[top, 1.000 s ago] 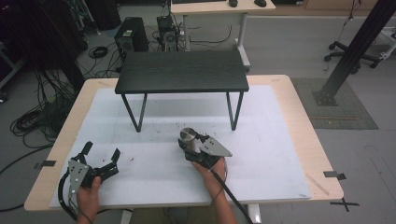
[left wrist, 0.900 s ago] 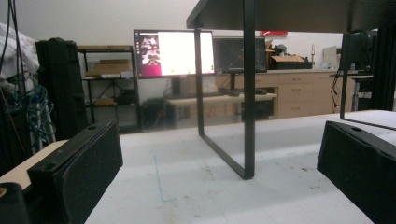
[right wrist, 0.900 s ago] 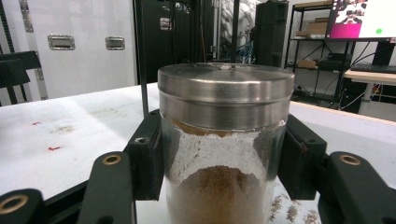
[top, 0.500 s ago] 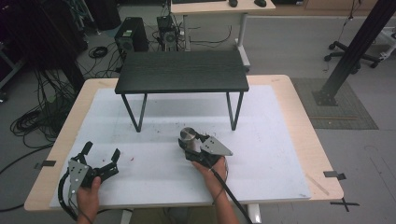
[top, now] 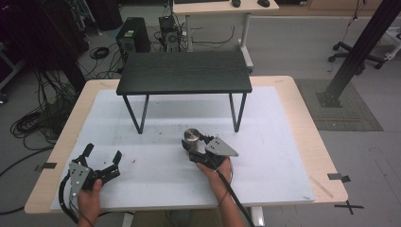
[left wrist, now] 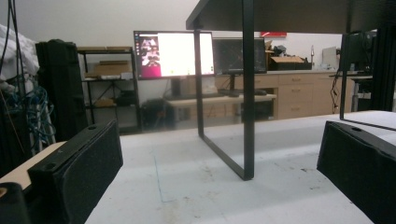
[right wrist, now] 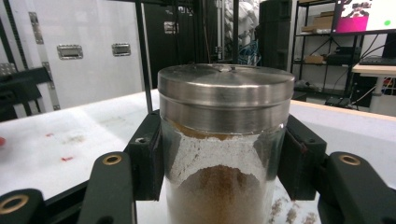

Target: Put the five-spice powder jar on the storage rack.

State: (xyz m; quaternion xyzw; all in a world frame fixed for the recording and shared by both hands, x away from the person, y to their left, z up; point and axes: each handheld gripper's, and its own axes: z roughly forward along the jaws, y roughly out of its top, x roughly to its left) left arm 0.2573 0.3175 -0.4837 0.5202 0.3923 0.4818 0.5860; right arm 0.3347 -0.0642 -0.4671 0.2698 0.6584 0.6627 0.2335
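A glass jar (right wrist: 224, 154) with a metal lid and brown powder inside stands upright between my right gripper's (right wrist: 224, 163) jaws, whose pads press on both its sides. In the high view the jar (top: 191, 136) sits on the white mat near the table's middle, with the right gripper (top: 195, 146) shut on it just in front of the small black table (top: 184, 72). My left gripper (top: 101, 157) rests at the front left of the mat, jaws wide apart with nothing between them. In the left gripper view its black pads (left wrist: 84, 163) frame a leg of the black table (left wrist: 247, 116).
The small black table stands on thin metal legs at the back of the white mat (top: 265, 142). The wooden tabletop (top: 326, 156) borders the mat. Cables and computer cases lie on the floor beyond the far edge.
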